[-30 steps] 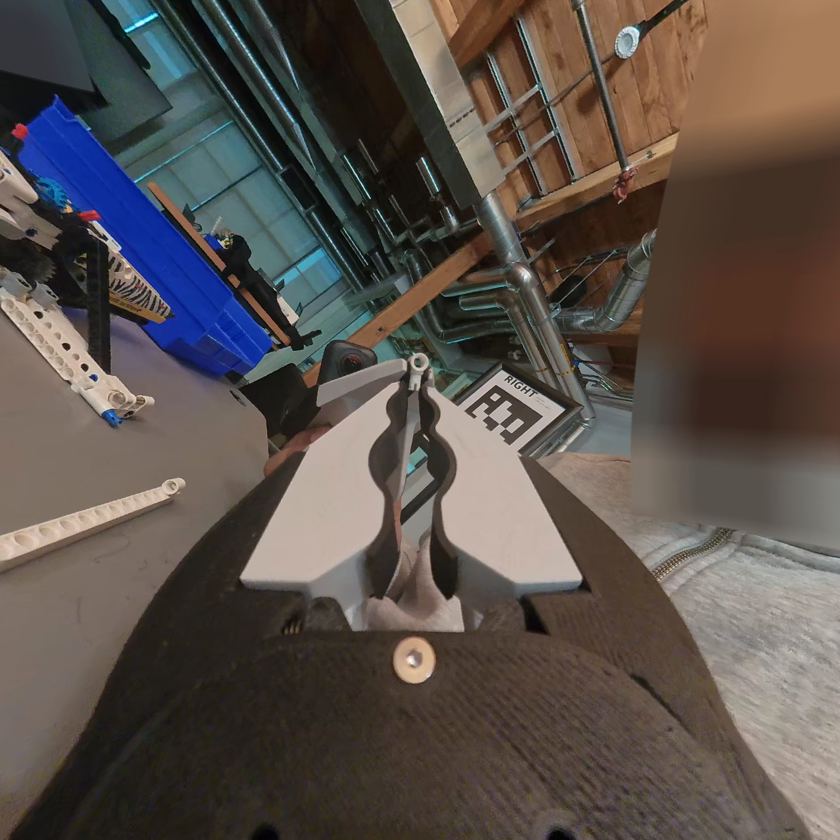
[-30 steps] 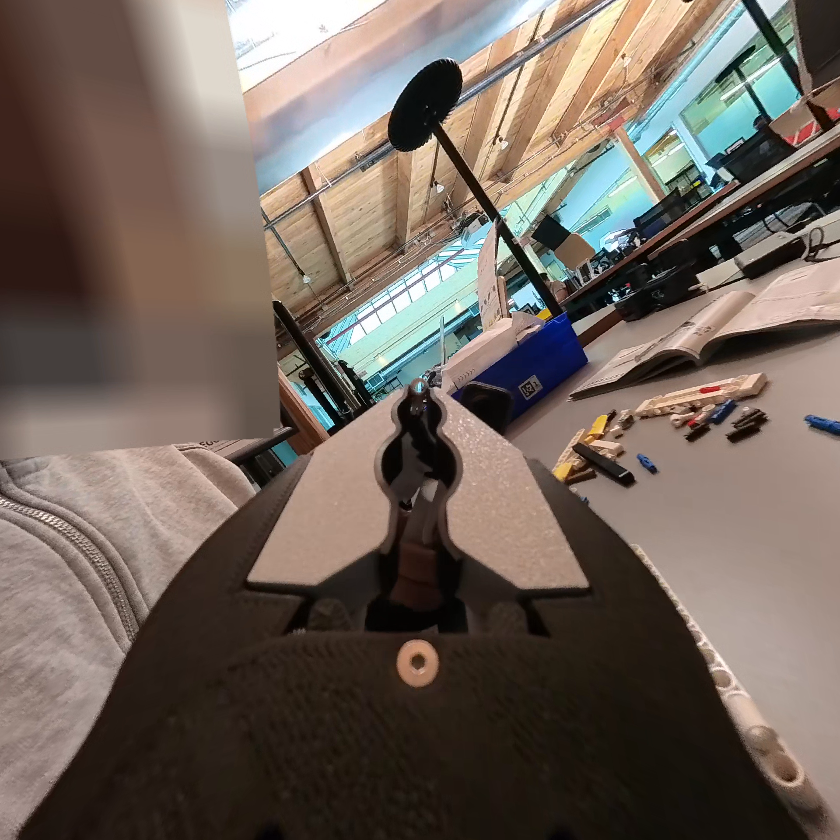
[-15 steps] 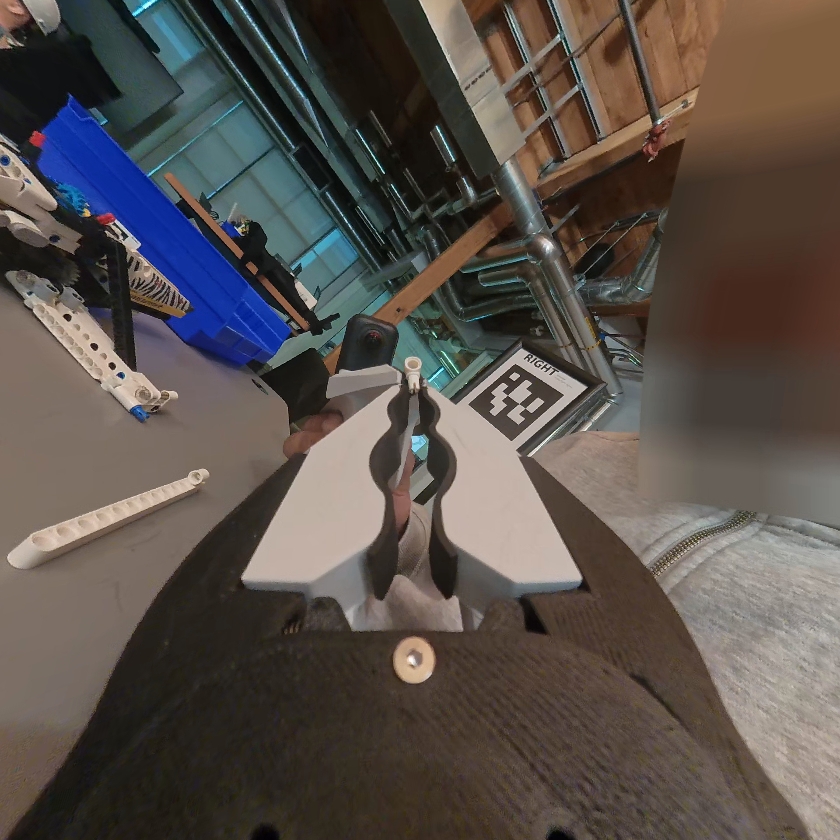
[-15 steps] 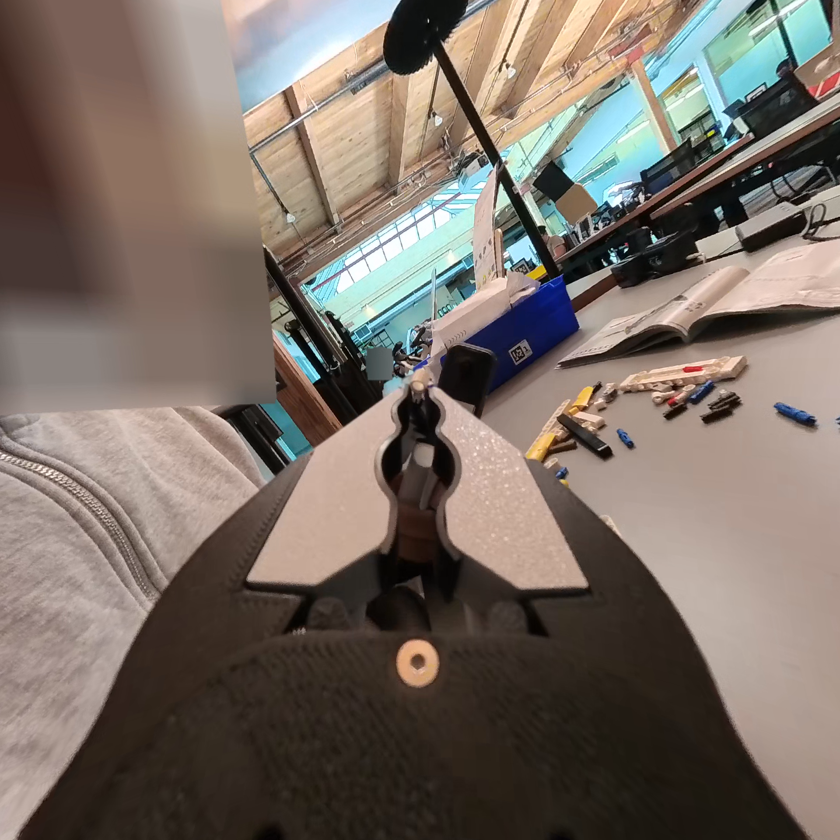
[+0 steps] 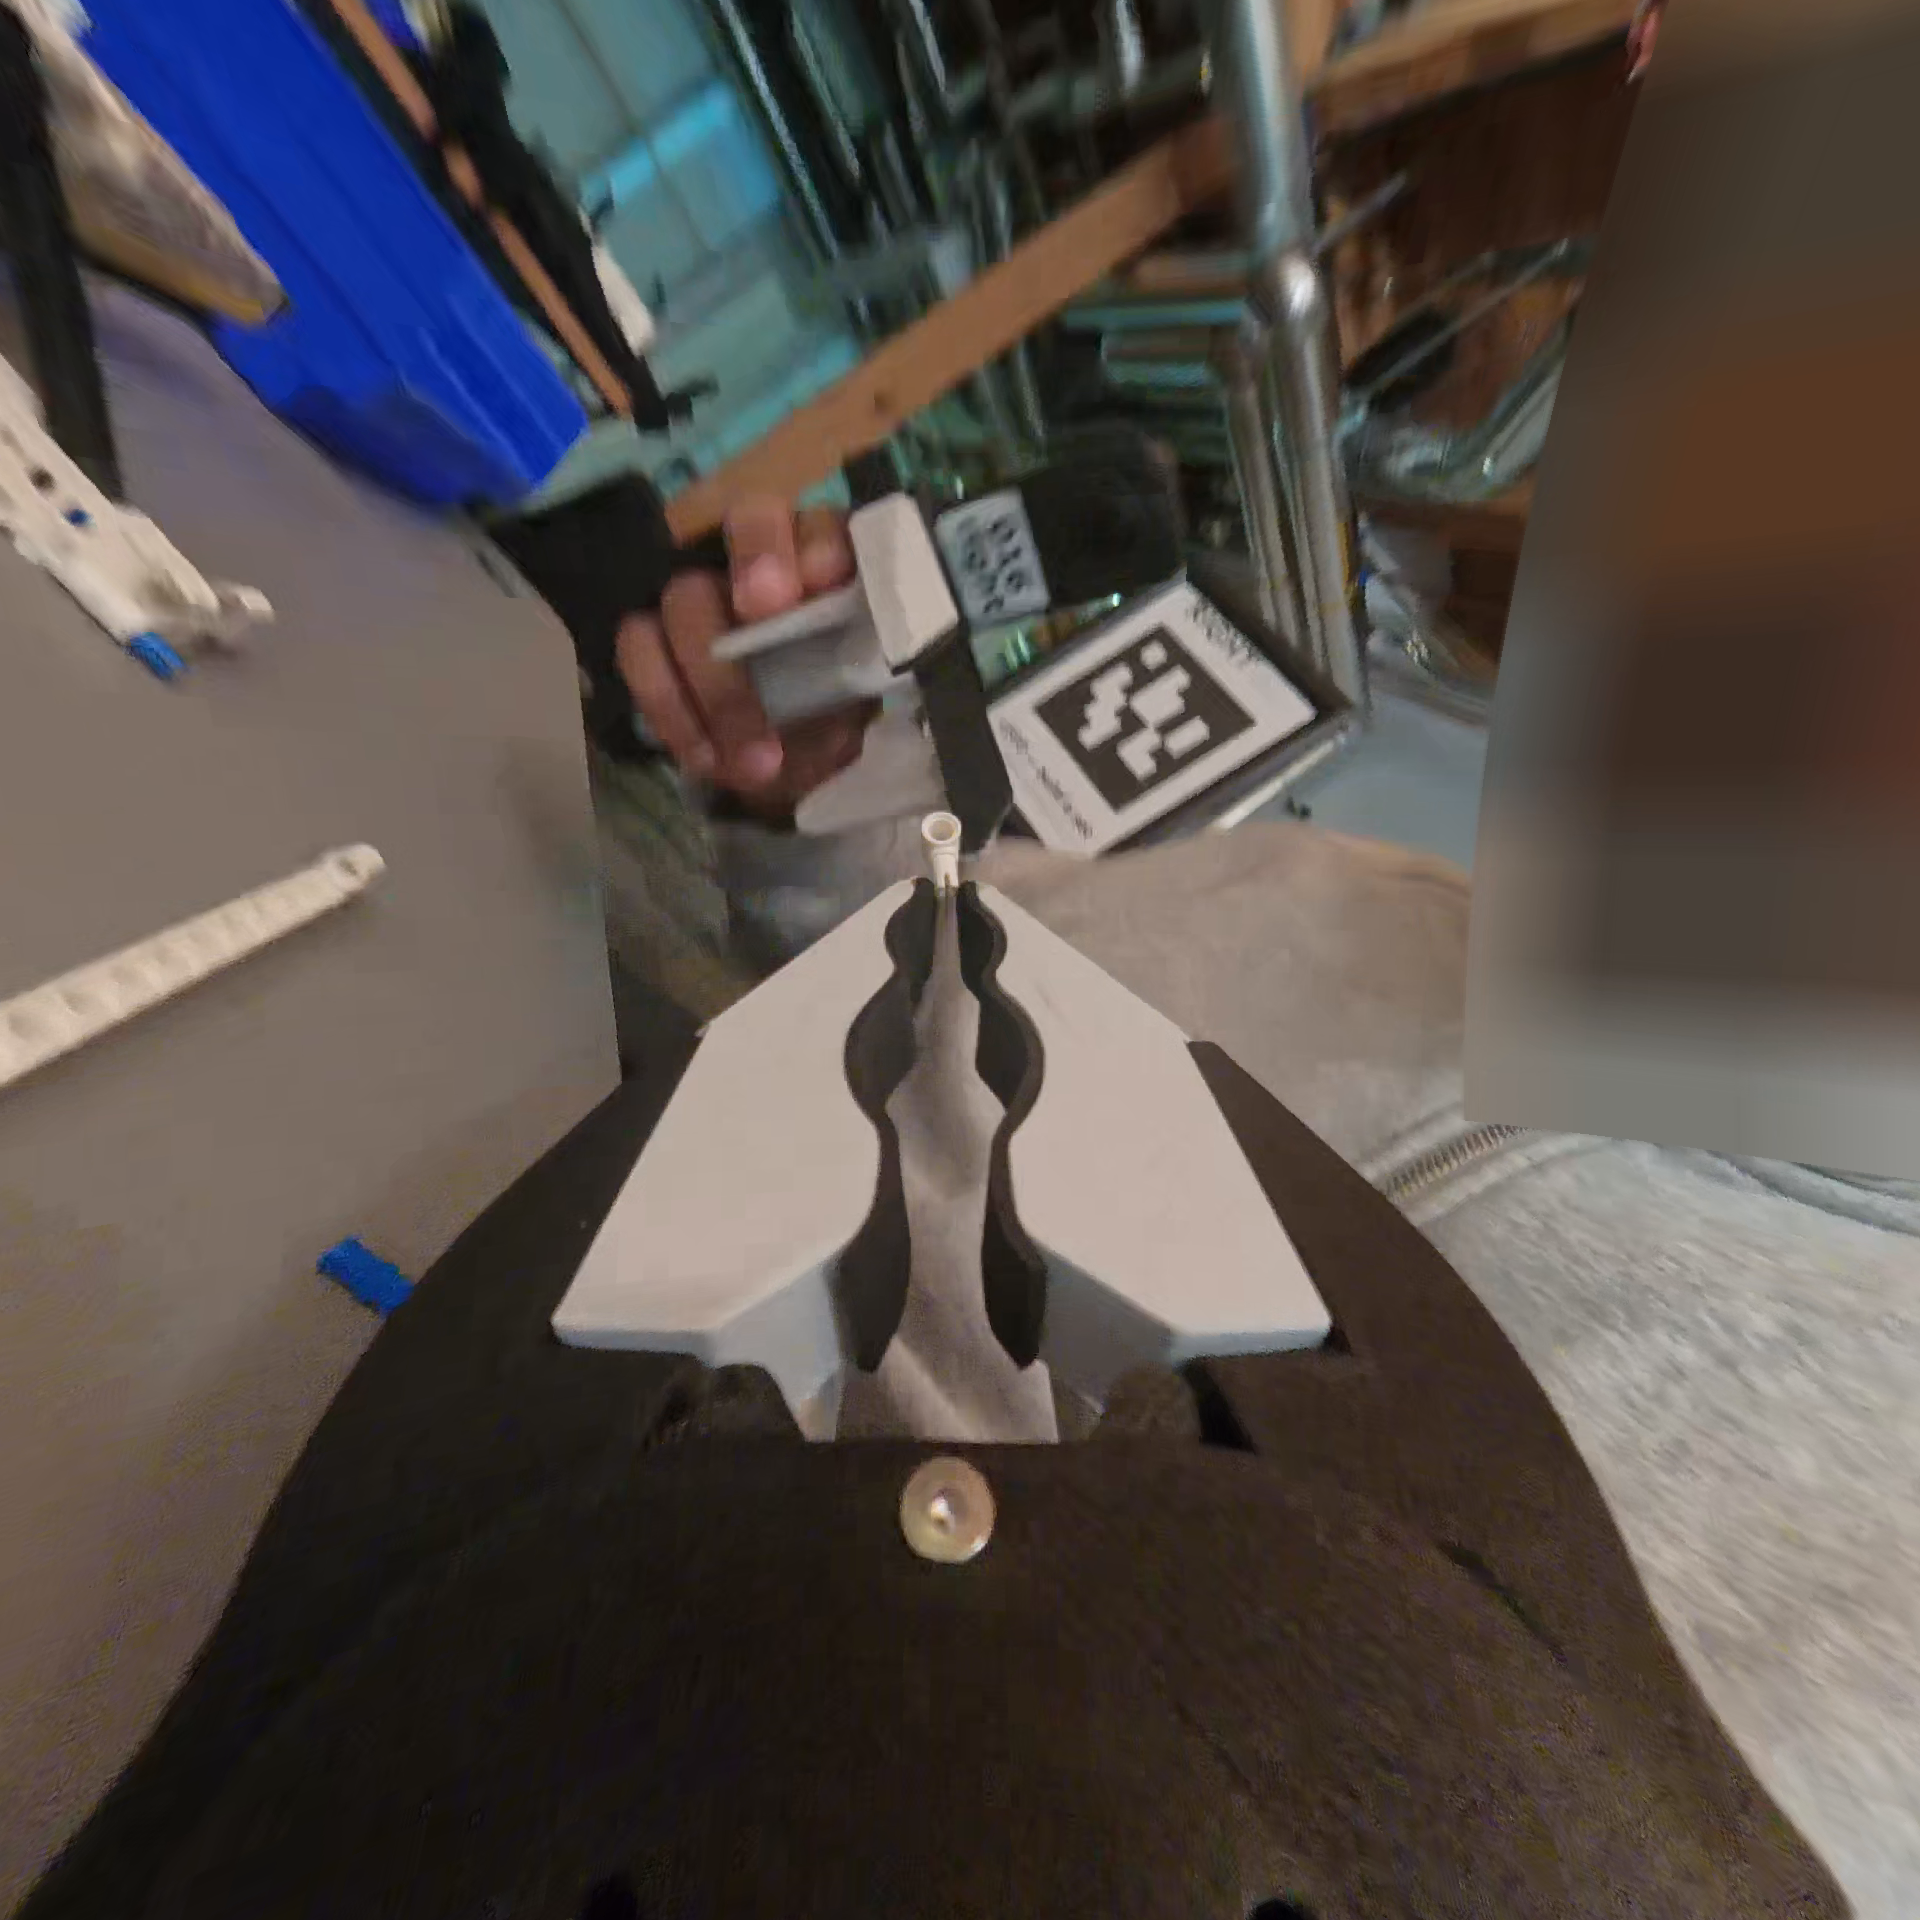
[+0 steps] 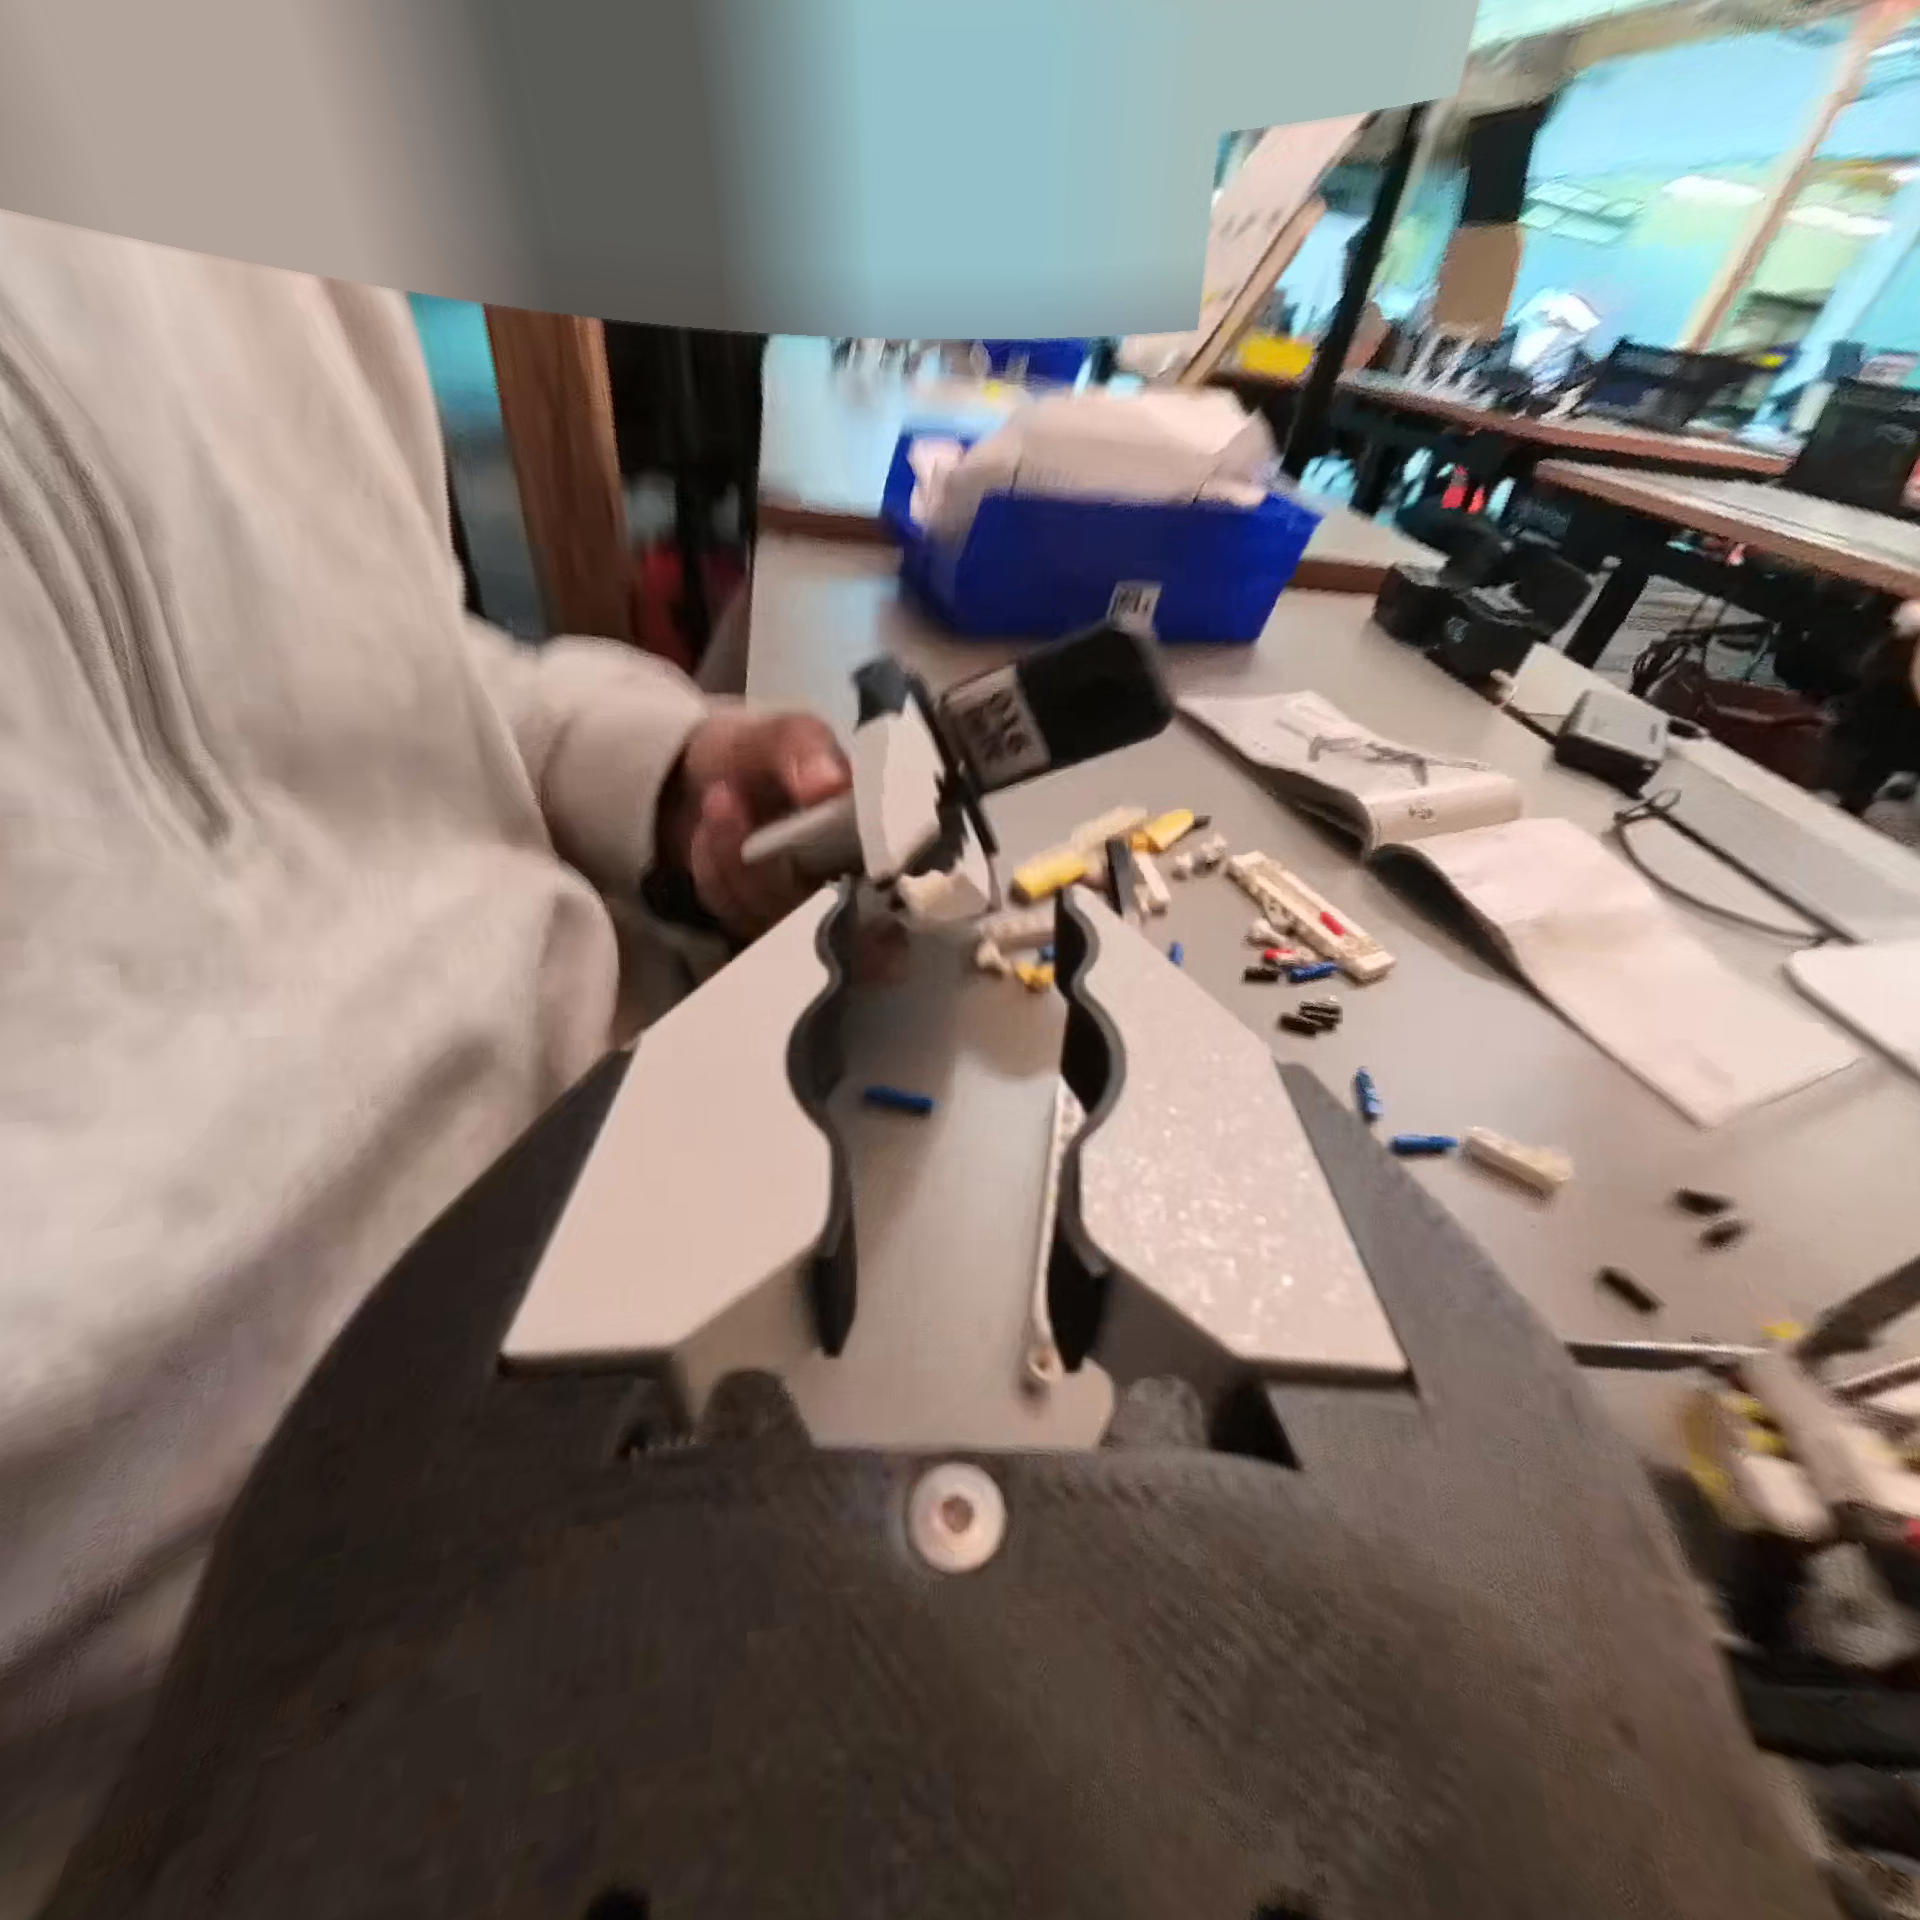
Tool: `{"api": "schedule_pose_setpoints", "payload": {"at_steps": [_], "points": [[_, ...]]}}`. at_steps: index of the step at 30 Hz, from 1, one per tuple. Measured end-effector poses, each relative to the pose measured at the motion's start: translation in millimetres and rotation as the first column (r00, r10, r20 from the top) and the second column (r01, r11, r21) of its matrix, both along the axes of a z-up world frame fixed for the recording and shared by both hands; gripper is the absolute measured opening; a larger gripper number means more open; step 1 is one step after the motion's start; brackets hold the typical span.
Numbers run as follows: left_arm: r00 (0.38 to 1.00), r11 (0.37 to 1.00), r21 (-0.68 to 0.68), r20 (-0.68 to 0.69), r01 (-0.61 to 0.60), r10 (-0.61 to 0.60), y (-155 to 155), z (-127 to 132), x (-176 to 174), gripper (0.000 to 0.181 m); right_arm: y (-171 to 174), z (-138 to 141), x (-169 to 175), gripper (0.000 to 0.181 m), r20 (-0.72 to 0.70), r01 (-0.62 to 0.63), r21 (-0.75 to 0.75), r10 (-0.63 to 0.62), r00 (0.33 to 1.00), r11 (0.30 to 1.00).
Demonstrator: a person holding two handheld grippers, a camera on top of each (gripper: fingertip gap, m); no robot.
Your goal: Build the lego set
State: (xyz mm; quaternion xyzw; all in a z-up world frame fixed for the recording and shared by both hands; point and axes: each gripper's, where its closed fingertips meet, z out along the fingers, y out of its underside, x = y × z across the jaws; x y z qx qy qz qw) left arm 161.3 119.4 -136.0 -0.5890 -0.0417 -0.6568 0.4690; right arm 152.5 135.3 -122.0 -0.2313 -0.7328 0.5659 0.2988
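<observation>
My left gripper (image 5: 940,891) is shut on a small white lego connector (image 5: 940,844) whose round end sticks out past the tips, held in the air over the person's grey sweater. My right gripper (image 6: 951,914) is open and empty, tilted down over the grey table (image 6: 1455,1039). Each gripper shows in the other's view, held by a hand: the right gripper in the left wrist view (image 5: 894,613), the left gripper in the right wrist view (image 6: 904,800). A pile of loose lego pieces (image 6: 1132,862) lies just beyond my right fingertips. A blue pin (image 6: 896,1101) lies on the table between the right fingers.
A long white beam (image 5: 177,961), a blue pin (image 5: 364,1276) and a white lego assembly (image 5: 94,540) lie on the table left of me. There is a blue bin (image 6: 1091,566), an open instruction booklet (image 6: 1475,842), a partly built model (image 6: 1787,1455) at right, and a marker board (image 5: 1153,717). My left and right fingertips are right by each other.
My right gripper has opened and swung down from the ceiling toward the table. My left gripper stays shut on the white connector and has tipped downward; the two grippers have moved apart.
</observation>
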Motion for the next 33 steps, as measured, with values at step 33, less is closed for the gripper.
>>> {"api": "schedule_pose_setpoints", "payload": {"at_steps": [33], "points": [[0.841, 0.967, 0.168, -0.479, -0.193, 0.251, 8, -13, -2, 0.000, -5, -21, -1, 0.013, 0.469, 0.020, -0.108, 0.033, 0.883, 0.994]]}}
